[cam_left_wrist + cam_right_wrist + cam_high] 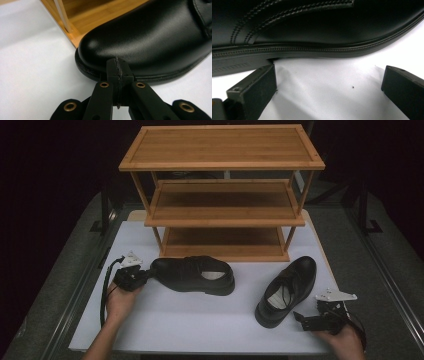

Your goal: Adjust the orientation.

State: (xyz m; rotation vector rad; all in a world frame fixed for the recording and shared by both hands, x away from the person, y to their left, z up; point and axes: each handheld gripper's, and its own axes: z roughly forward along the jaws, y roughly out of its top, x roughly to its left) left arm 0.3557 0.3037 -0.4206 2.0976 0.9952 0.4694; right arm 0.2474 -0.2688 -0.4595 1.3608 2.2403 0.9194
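Two black leather shoes lie on the white table top [200,320]. The left shoe [195,274] lies across the table with its toe to the left. My left gripper [148,274] is shut, and its tips touch that toe at the sole's edge. In the left gripper view the shut gripper [117,68] presses against the glossy toe [140,42] with nothing between the jaws. The right shoe [287,290] points away to the right, heel toward me. My right gripper [301,318] stands open just beside its heel. In the right gripper view the gripper [329,85] faces the shoe's side [312,27], its fingers wide apart over bare table.
A three-tier wooden shoe rack [220,166] stands at the back of the table, right behind the shoes; its bottom corner [82,17] lies close beyond the left shoe's toe. Dark floor and metal rails flank the table.
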